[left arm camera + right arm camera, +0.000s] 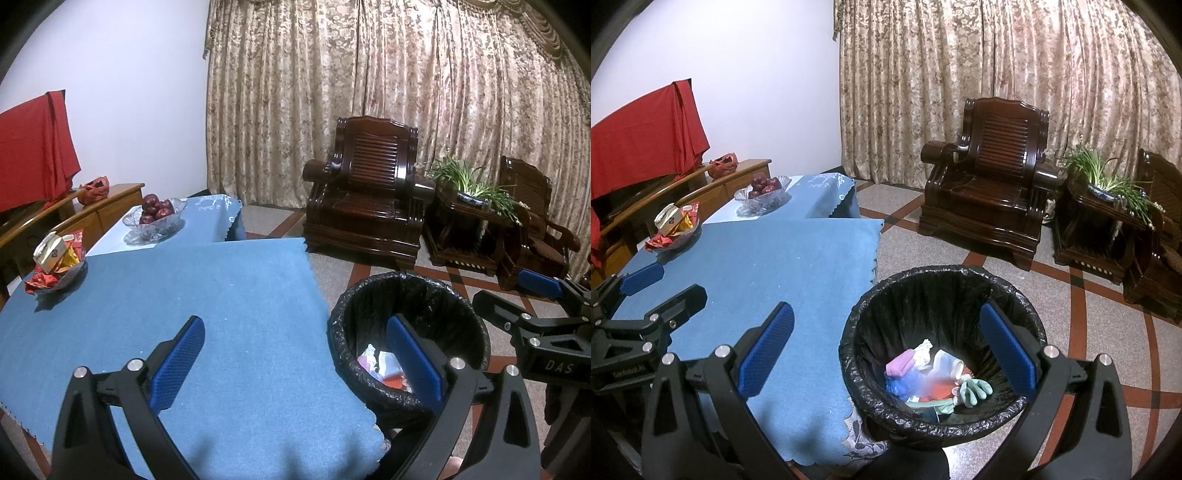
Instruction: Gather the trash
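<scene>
Both of my grippers are spread wide and hold nothing: my right gripper (886, 350) above the trash bin (1015, 291) at lower centre, my left gripper (295, 354) over the blue surface (221, 295). Trash (931, 376) lies inside the bin.

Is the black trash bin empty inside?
No, the trash bin already holds a heap of rubbish at its bottom, including crumpled wrappers and a pale green glove.
</scene>
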Available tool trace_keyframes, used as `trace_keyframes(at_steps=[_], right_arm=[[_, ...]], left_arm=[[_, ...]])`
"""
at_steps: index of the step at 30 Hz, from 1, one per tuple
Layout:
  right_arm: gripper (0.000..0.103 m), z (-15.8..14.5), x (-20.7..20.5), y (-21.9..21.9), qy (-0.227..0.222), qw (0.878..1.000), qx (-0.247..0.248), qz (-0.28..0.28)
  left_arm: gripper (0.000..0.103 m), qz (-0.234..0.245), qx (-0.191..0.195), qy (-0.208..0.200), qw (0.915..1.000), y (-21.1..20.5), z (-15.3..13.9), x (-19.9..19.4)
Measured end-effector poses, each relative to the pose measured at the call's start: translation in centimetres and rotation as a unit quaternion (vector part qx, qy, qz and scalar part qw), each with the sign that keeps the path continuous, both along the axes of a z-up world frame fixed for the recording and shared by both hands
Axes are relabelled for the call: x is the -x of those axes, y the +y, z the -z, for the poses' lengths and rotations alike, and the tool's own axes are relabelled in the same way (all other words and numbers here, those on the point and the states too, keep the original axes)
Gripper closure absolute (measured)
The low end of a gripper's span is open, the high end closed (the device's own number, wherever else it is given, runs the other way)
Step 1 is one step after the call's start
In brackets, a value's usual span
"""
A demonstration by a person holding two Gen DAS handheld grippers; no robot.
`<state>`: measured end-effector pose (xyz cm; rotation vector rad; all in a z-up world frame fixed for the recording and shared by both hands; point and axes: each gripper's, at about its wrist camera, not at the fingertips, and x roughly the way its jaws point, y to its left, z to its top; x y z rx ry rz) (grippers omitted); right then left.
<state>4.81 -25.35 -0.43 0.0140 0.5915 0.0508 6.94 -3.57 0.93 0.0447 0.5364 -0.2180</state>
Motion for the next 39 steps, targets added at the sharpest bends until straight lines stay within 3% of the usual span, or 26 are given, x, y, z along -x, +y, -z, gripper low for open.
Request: trace_keyframes(at_steps=[39], right_arm=[[0.005,-0.03,-0.08,0.08,0.000,1.000,0.001,0.000]], left_arm=[[0.006,0.001,-0.002,0.003,1.0000,0.02,-0.24,0.19]])
